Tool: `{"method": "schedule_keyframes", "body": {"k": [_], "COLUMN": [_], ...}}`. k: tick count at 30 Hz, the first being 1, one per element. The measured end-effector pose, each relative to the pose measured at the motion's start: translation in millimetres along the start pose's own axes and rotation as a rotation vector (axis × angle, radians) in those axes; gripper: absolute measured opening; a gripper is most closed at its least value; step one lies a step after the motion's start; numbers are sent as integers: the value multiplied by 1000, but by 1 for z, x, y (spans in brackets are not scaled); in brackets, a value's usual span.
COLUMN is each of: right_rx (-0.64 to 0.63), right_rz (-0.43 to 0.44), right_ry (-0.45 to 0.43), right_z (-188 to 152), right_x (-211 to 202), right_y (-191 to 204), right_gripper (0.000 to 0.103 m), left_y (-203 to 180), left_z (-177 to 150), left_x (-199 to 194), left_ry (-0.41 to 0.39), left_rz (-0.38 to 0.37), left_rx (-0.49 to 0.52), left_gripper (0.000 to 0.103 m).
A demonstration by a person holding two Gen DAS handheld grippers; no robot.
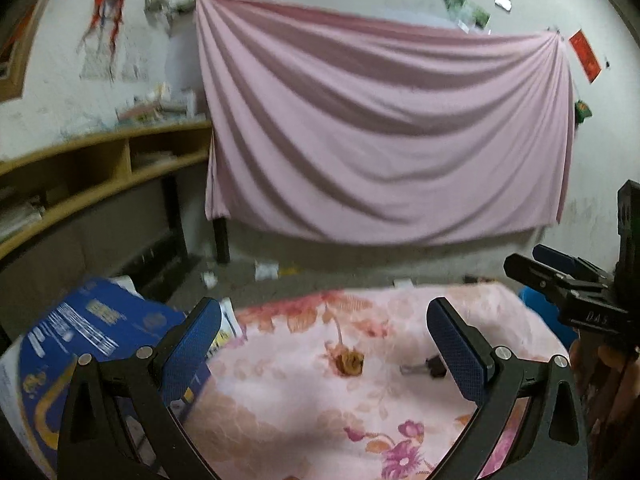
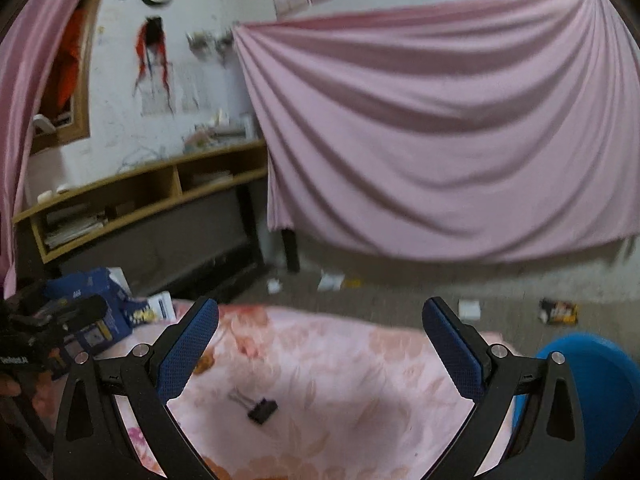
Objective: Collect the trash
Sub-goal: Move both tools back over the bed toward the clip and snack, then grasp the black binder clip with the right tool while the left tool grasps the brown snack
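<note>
Two grippers, left gripper and right gripper, both spread apart, holding nothing. One brown crumpled scrap and one black binder clip lie mid-table on the floral cloth; one blue box at its left edge.

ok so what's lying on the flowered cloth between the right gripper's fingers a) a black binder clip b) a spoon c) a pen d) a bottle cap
a: a black binder clip with silver handles lies on the flowered cloth, in front of the open right gripper, untouched.
</note>
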State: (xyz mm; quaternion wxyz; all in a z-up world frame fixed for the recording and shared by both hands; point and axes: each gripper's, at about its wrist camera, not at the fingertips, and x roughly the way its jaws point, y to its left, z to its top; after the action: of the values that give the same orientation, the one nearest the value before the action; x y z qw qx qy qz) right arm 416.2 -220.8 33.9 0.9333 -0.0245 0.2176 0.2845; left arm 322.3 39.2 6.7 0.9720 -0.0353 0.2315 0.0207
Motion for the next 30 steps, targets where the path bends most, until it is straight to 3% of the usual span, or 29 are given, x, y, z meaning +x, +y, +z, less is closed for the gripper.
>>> {"method": "schedule_keyframes", "body": {"k": [4, 6, 11, 14, 25, 28, 29, 30], "right_rx": [18, 18, -1, -15, -113, -144, -151, -157], "right_rz": [21, 41, 84, 111, 200, 199, 203, 205], "right_ry": [121, 193, 366, 451, 589, 595, 598, 599], "right_z": [-9, -14, -28, -37, -49, -49, -49, -49], "right_x": [15, 24, 49, 61, 86, 88, 89, 89], "right_y": [-5, -5, 1, 6, 30, 35, 37, 38], "right_gripper": [82, 78, 64, 55, 51, 33, 26, 26], "left_y": [0, 4, 10, 9, -2, -4, -6, -7], "left_z": [-6, -10, -16, -20, -31, -31, -31, -32], "left_x": [21, 33, 68, 83, 125, 124, 125, 125], "left_ry": [94, 148, 300, 358, 480, 485, 489, 490], "left_rz": [-8, -17, -76, -122, -159, -168, -170, -171], "left_rx": [-22, -47, -86, -85, -43, -35, -28, -21], "left_gripper": [99, 96, 64, 56, 32, 16, 15, 15]}}
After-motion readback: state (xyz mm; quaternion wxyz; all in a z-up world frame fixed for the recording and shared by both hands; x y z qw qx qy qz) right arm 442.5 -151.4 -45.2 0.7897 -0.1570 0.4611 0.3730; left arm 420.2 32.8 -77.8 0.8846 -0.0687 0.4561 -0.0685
